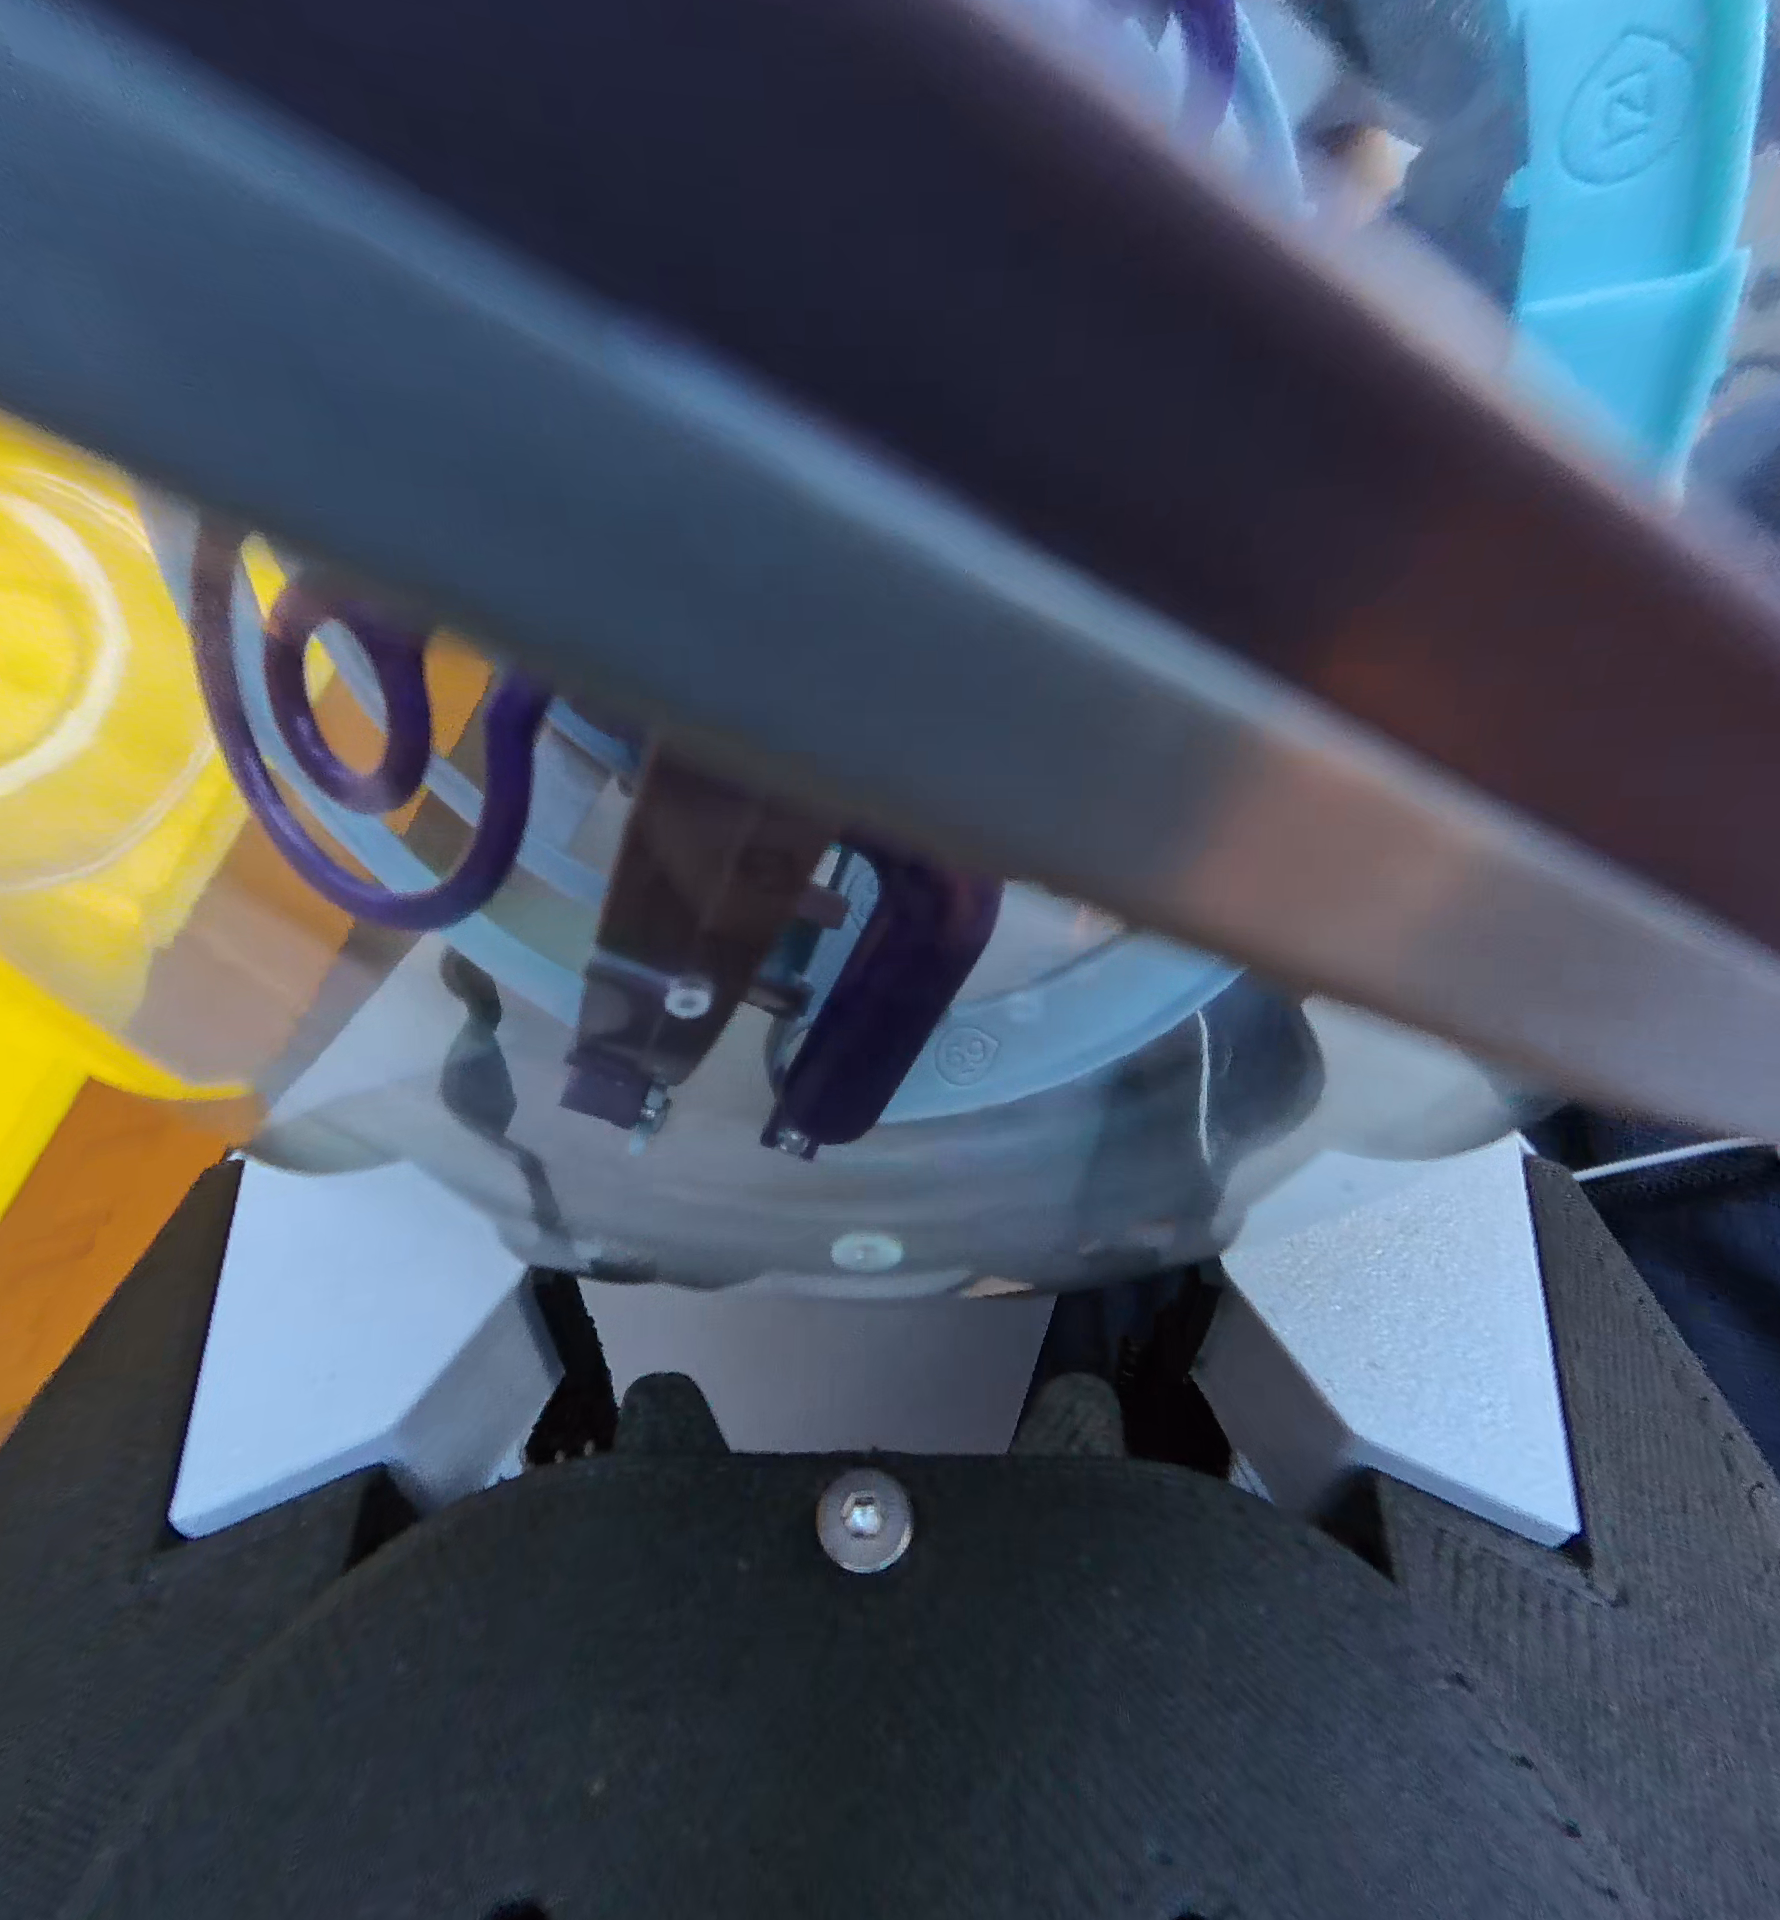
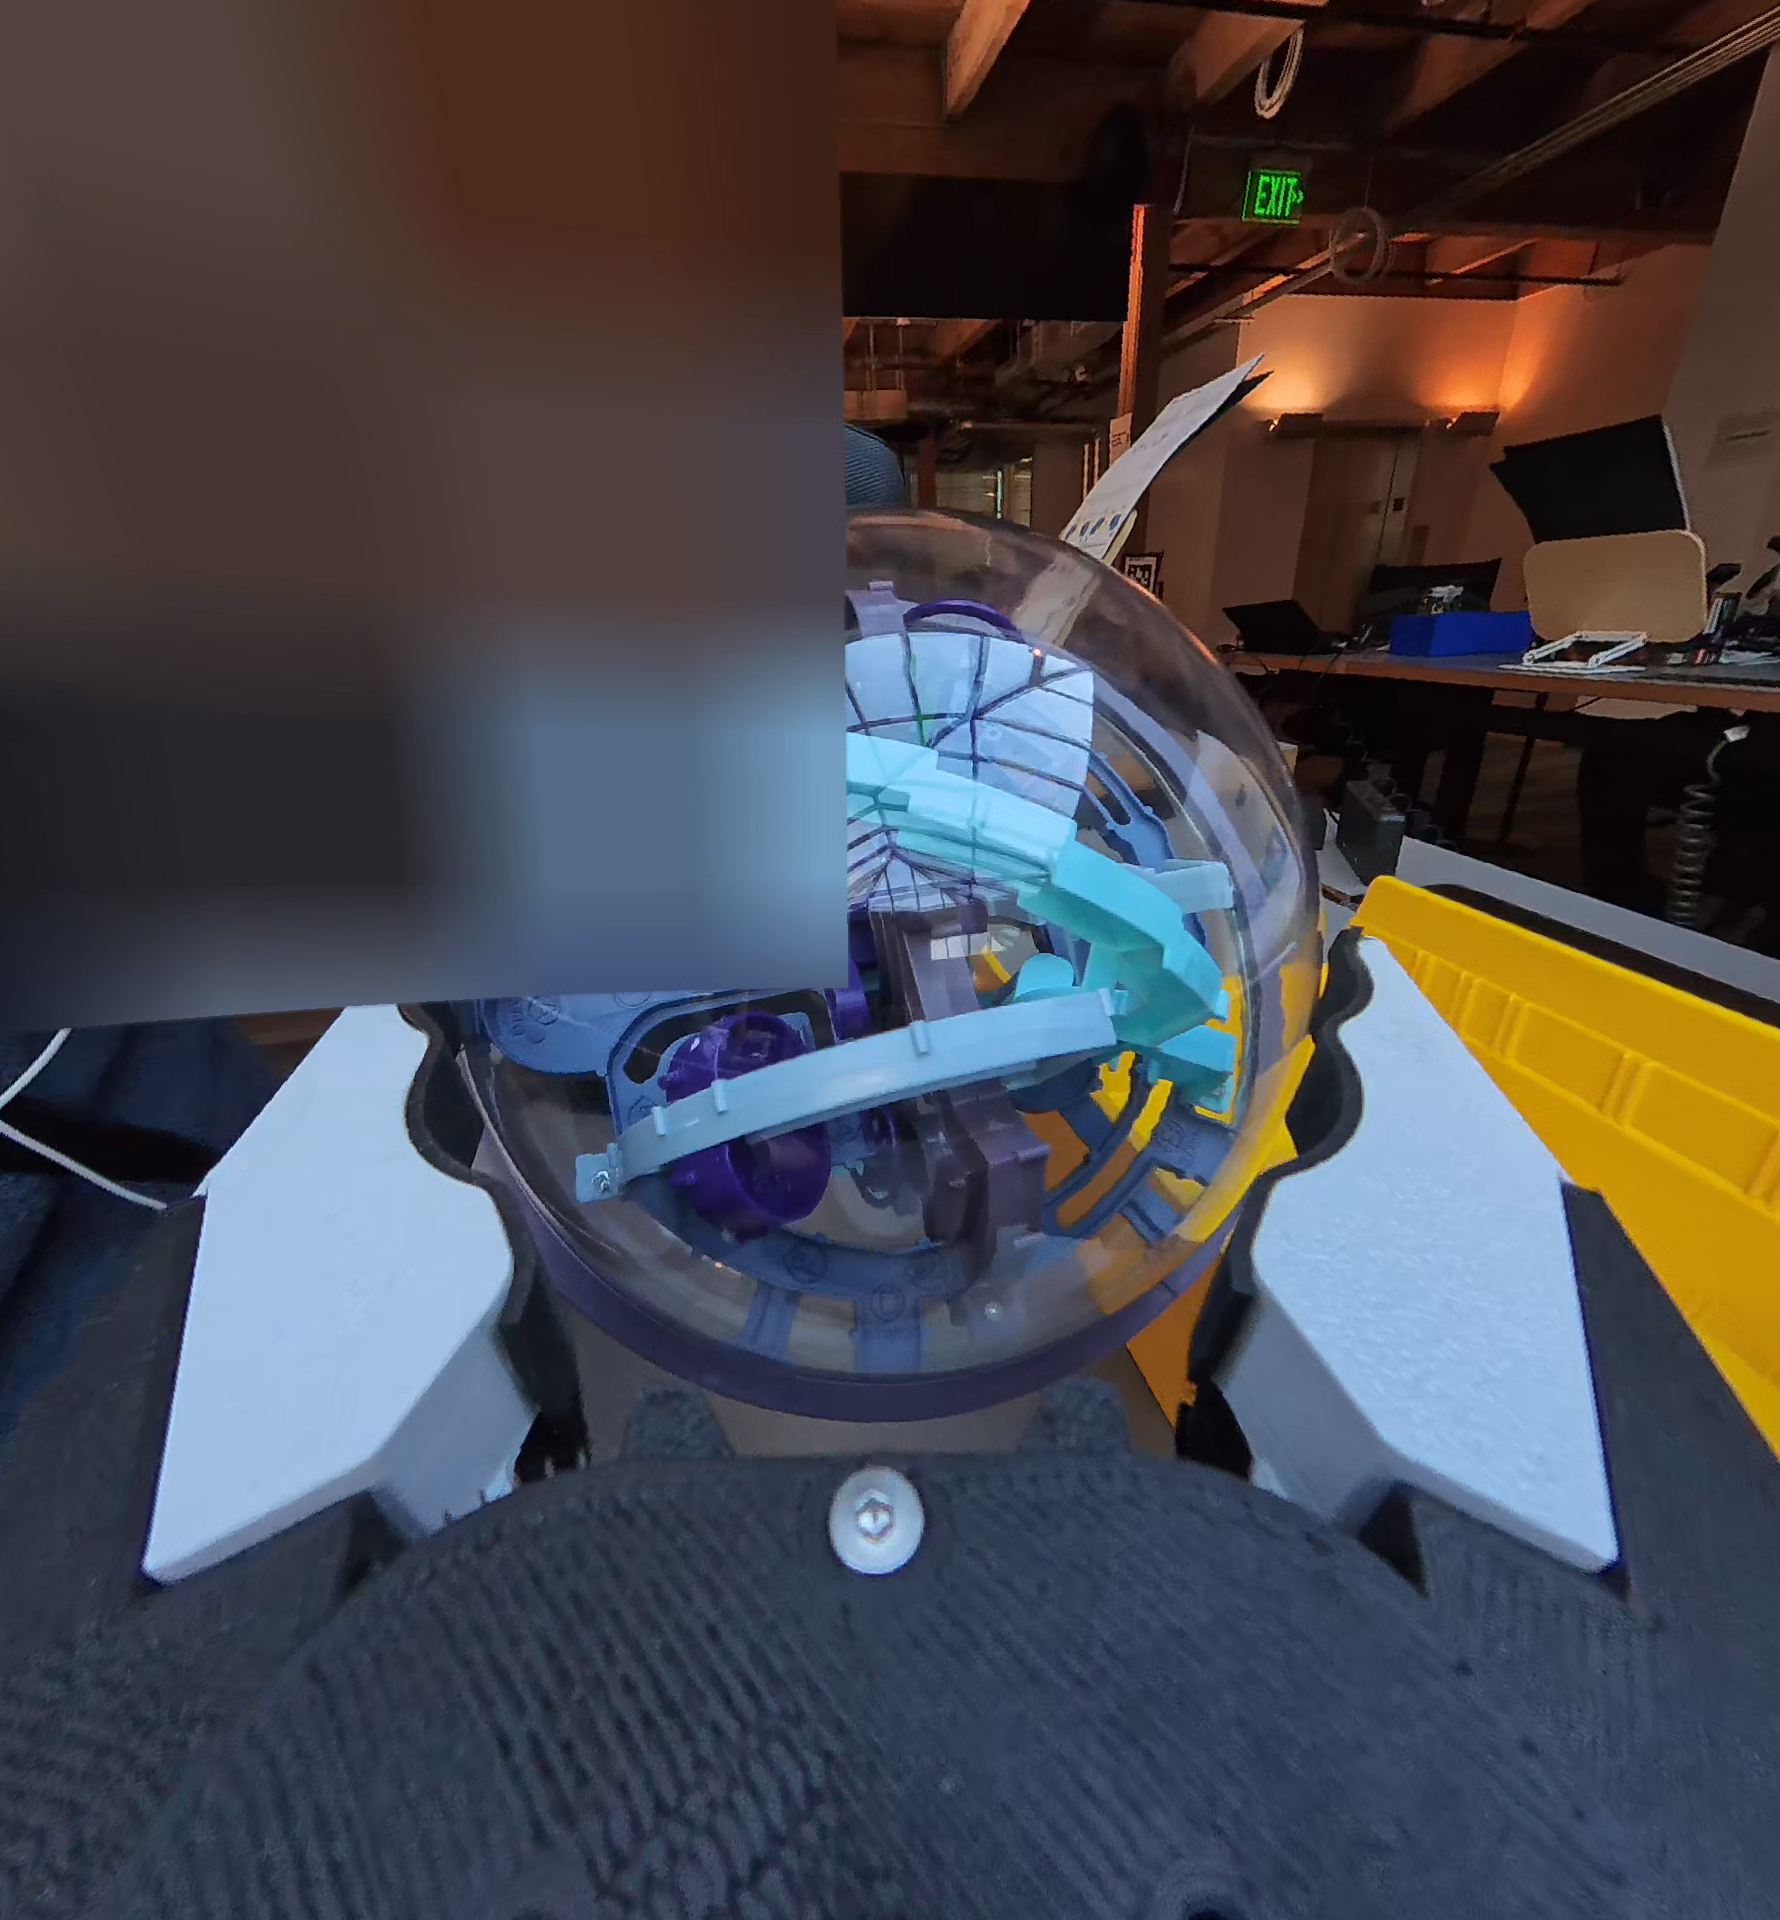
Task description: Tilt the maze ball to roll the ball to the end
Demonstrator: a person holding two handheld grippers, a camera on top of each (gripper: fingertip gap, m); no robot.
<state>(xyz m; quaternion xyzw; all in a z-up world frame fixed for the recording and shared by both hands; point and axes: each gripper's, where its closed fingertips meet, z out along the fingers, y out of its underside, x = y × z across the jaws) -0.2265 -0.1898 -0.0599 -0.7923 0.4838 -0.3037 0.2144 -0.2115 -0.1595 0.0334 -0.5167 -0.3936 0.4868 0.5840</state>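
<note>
Exposed wood ceiling beams, green lit sign, warm wall lights. Cluttered worktable at back, blue bin on it.

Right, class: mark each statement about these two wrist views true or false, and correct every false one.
1. The maze ball sits between the two white fingers of the right gripper. True.
2. The maze ball's shell is solid black. False: it is clear, showing teal, grey and purple tracks inside.
3. A yellow bin lies to the right of the sphere in the right wrist view. True.
4. The left gripper is far from the sphere. False: the sphere fills the view, right at its jaws.
5. The small rolling ball can be clearly seen at the finish. False: it cannot be picked out in either view.
</note>
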